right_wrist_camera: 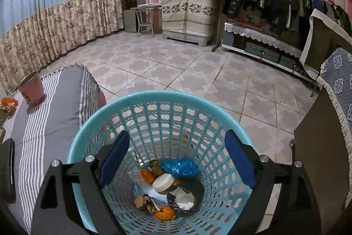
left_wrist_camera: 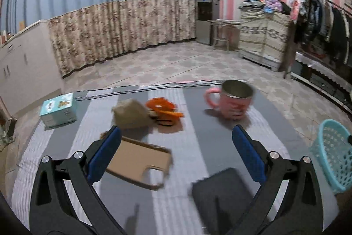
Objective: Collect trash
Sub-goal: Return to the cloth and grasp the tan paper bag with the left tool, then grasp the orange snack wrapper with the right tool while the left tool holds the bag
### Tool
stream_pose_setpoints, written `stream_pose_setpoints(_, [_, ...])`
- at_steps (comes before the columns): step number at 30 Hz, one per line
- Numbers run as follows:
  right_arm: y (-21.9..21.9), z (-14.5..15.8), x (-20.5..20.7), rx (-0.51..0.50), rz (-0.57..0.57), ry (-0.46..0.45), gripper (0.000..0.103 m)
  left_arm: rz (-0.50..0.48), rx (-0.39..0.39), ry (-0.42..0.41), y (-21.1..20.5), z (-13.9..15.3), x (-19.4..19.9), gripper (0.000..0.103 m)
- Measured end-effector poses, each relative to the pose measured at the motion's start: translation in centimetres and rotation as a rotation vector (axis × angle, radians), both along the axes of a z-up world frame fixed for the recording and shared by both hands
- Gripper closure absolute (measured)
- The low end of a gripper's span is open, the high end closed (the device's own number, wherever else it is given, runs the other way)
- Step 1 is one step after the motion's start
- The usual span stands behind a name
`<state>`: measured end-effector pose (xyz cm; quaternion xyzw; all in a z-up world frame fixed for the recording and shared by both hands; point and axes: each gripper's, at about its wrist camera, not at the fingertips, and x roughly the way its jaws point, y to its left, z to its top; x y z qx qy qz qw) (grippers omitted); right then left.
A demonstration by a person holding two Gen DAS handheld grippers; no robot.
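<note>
My left gripper point(left_wrist_camera: 176, 147) is open and empty above the striped table cloth point(left_wrist_camera: 189, 129). A flat cardboard piece point(left_wrist_camera: 138, 164) lies just ahead of its left finger. A crumpled brown paper lump point(left_wrist_camera: 131, 113) and orange wrapper scraps point(left_wrist_camera: 164, 109) lie farther out. My right gripper point(right_wrist_camera: 176, 160) is open and empty over the mouth of the turquoise basket point(right_wrist_camera: 123, 107). Orange peel point(right_wrist_camera: 165, 214), a blue bag point(right_wrist_camera: 180, 166), a white lid point(right_wrist_camera: 162, 182) and other scraps lie at the bottom. The basket also shows in the left wrist view point(left_wrist_camera: 332, 153) beside the table.
A pink mug point(left_wrist_camera: 233, 100) stands on the table at the far right, also in the right wrist view point(right_wrist_camera: 32, 87). A teal box point(left_wrist_camera: 58, 109) sits at the far left. A dark flat pad point(left_wrist_camera: 222, 191) lies near my right finger. Tiled floor point(right_wrist_camera: 187, 72) lies beyond.
</note>
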<state>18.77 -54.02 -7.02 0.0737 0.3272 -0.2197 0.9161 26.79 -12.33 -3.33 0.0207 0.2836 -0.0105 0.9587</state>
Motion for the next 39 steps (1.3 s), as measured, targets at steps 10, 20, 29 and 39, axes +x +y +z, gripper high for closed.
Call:
stream_pose_setpoints(10, [1.9,-0.7,1.1,-0.034,0.011,0.011,0.016,0.07,0.015,0.035,6.8,-1.7,5.0,0.006])
stream_pose_setpoints(20, [4.7,-1.0,1.8,-0.009,0.054,0.009,0.016,0.011,0.015,0.103,6.8,-4.9,10.8,0.008])
stream_pose_setpoints(29, [8.1,0.7,1.6,-0.061,0.121,0.001,0.016,-0.036,0.022,0.112,7.4,-6.1,11.5,0.054])
stream_pose_setpoints(39, [18.3,3.2,5.9,-0.041,0.318,-0.002,0.016,-0.031,-0.058,0.074,11.3,-4.3,10.1,0.076])
